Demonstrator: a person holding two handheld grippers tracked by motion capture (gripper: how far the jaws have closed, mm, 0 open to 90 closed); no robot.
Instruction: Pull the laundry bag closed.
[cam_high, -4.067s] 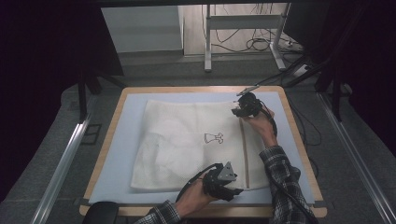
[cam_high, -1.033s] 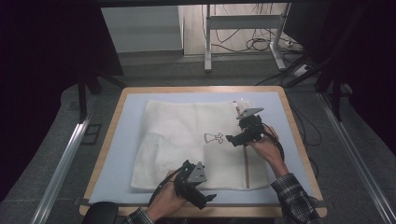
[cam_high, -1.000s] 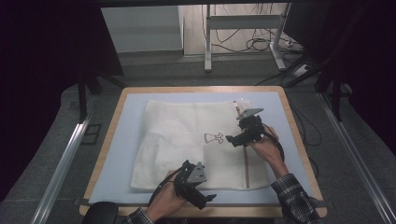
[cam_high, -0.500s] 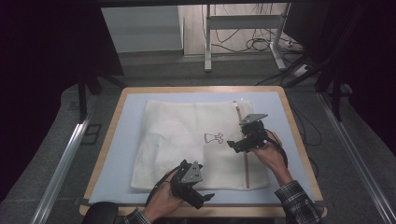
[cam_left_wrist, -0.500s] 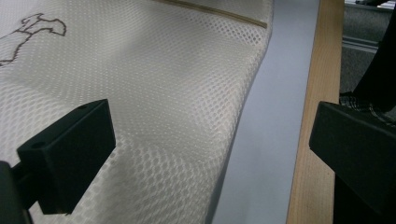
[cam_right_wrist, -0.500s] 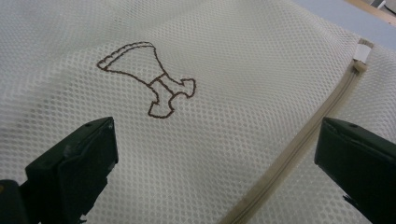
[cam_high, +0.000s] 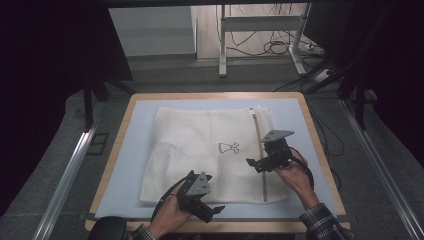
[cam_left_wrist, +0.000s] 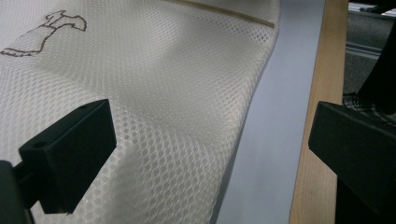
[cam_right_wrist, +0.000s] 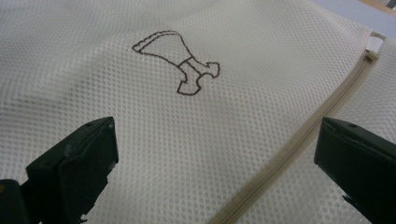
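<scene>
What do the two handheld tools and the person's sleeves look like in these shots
Both are black. The left tool and the right tool each carry a grey three-cornered plate with small holes on top, and a black cable trails from each. Their jaws are blocky, matte black, with squared ends. The person wears dark plaid sleeves, seen at both wrists in the high view.

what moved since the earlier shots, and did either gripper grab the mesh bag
The right gripper came from the bag's far right corner toward the person, along the zipper. The left gripper shifted left along the near edge. Both are open, holding nothing. The mesh bag lies as before.
</scene>
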